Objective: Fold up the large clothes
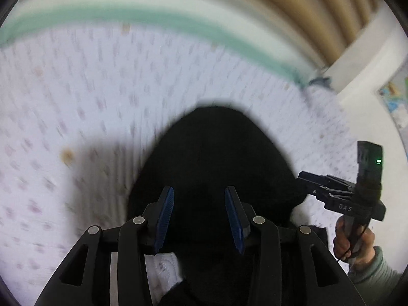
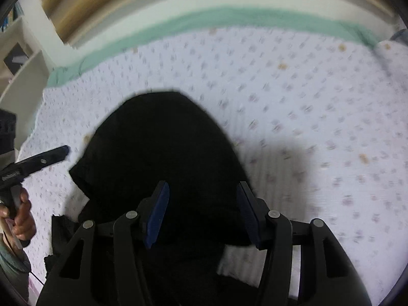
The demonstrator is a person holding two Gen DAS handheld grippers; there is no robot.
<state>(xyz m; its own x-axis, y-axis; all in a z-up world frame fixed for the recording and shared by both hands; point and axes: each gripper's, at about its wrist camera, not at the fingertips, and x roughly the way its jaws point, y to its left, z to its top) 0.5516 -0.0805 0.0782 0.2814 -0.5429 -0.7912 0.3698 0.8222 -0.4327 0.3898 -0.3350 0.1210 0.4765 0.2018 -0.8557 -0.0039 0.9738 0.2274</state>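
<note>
Garment [image 1: 216,158] lies black and bunched into a rounded heap on the dotted bedspread [image 1: 76,102], so I judge folding partly done, squaring left. My left gripper [image 1: 199,219] and right gripper [image 2: 201,214] hover spread above it, pinching nothing

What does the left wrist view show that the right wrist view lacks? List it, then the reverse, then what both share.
Left wrist only: the right hand-held gripper with a green light, at the picture's right edge, and a colourful sheet beyond it.
Right wrist only: the left hand-held gripper at the picture's left edge, and white shelves.
Both: a black garment on a dotted white bedspread, a green band, and open jaws above the garment.
</note>
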